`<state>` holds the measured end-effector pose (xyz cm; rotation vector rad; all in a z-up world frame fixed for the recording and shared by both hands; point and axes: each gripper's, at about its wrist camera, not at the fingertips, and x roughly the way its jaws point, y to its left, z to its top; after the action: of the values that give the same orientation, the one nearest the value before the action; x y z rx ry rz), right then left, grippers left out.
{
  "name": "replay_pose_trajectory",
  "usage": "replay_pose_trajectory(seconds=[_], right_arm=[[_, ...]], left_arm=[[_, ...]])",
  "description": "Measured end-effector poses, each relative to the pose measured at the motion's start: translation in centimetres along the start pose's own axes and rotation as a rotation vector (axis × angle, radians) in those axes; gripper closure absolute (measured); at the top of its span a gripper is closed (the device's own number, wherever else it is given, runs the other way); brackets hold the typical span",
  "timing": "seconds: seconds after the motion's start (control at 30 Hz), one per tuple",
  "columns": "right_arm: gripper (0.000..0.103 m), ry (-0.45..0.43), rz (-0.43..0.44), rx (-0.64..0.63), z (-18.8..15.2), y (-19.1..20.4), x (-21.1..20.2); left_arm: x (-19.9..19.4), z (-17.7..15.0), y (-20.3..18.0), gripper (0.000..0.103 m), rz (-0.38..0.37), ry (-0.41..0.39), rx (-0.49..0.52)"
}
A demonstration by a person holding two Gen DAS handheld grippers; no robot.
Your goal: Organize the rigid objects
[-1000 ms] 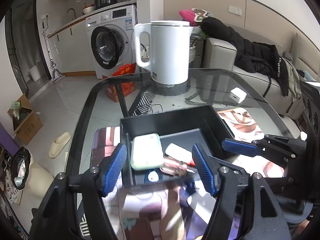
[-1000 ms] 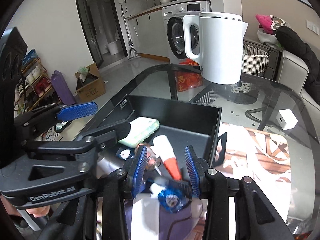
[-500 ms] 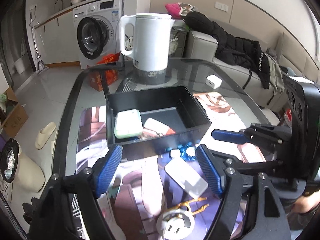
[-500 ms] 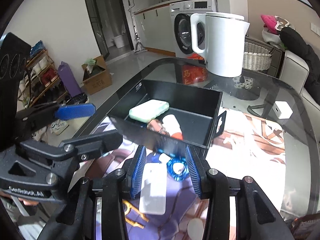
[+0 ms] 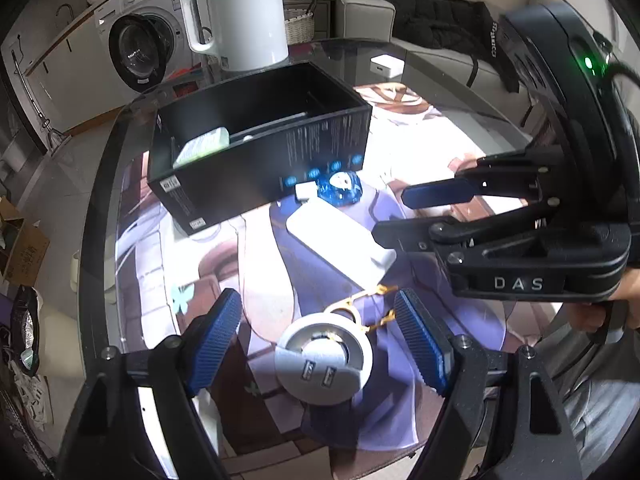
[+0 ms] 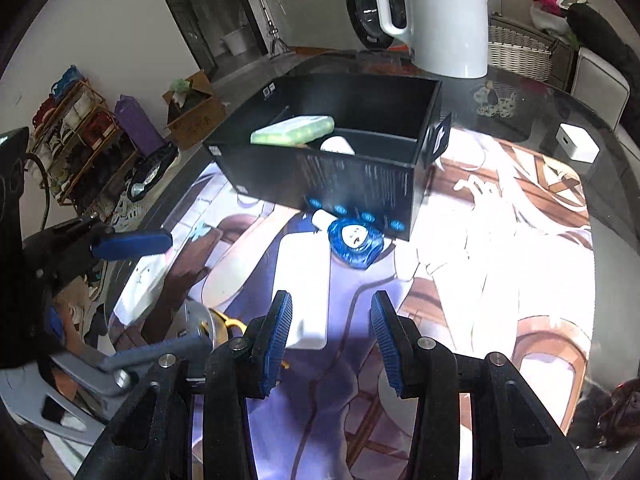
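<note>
L gripper [image 5: 320,340] jaws apart w/ round silver socket [image 5: 326,362] between, not touching; R gripper [image 6: 332,340] apart, empty

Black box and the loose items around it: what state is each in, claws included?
Black box: open-topped, upright, holding a green case.
White kettle: upright, lid shut.
Round silver socket: flat on the mat, between open left claw fingers.
White slab: flat, untouched.
Right claw: open, empty.
</note>
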<state>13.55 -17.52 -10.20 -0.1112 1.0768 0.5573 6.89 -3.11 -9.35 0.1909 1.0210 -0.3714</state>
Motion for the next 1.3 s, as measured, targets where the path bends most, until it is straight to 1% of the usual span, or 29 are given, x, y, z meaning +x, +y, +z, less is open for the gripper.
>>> replay_pose_trajectory(seconds=[0.23,0.47,0.5,0.53,0.57,0.6,0.63,0.73,0.83,0.97,1.03,1.07,1.1,1.17,1.23,1.3], right_arm=[[0.061,0.03,0.003,-0.017,-0.7,1.1,1.1],[0.06,0.046,-0.003,-0.021,-0.4,1.7,2.2],[0.059,0.049,-0.003,-0.024,-0.2,1.9,2.4],[0.059,0.05,-0.004,-0.025,-0.1,2.0,2.6],[0.058,0.052,-0.005,-0.027,0.0,2.1,2.8],[0.058,0.053,-0.006,-0.029,0.1,2.2,3.1],[0.057,0.054,-0.006,-0.031,0.2,2.4,3.2],[0.057,0.063,-0.009,-0.037,0.5,2.8,4.0],[0.055,0.072,-0.023,-0.04,0.8,3.2,4.9],[0.052,0.064,-0.07,-0.086,1.1,4.1,5.7],[0.051,0.06,-0.087,-0.106,1.3,4.4,6.0],[0.051,0.059,-0.098,-0.119,1.3,4.5,6.2],[0.052,0.059,-0.104,-0.132,1.3,4.6,6.3],[0.055,0.06,-0.125,-0.142,1.4,4.5,6.5],[0.056,0.06,-0.131,-0.132,1.4,4.0,6.4],[0.058,0.061,-0.13,-0.122,1.3,3.3,6.2]], left_arm=[[1.1,-1.6,0.1,0.023,0.031,0.064,0.015],[1.4,-2.1,0.5,0.024,0.049,0.08,0.026],[1.3,-2.2,0.5,0.025,0.048,0.081,0.029],[1.3,-2.2,0.5,0.03,0.047,0.083,0.031],[1.4,-2.2,0.5,0.043,0.041,0.085,0.032],[1.4,-2.2,0.7,0.048,0.04,0.088,0.033],[1.3,-2.3,0.8,0.049,0.045,0.086,0.033],[0.9,-2.2,1.5,0.058,0.042,0.076,0.029],[0.9,-1.9,2.4,0.063,0.047,0.074,0.01],[1.2,-1.6,3.5,0.063,0.055,0.073,-0.013],[1.3,-1.6,4.0,0.06,0.067,0.076,-0.026],[1.4,-1.6,4.1,0.056,0.074,0.081,-0.027],[1.5,-1.5,4.3,0.053,0.084,0.083,-0.031],[1.5,-1.3,4.6,0.042,0.093,0.078,-0.044],[1.8,-1.3,4.7,0.037,0.099,0.087,-0.05],[2.3,-1.5,4.9,0.036,0.107,0.101,-0.064]])
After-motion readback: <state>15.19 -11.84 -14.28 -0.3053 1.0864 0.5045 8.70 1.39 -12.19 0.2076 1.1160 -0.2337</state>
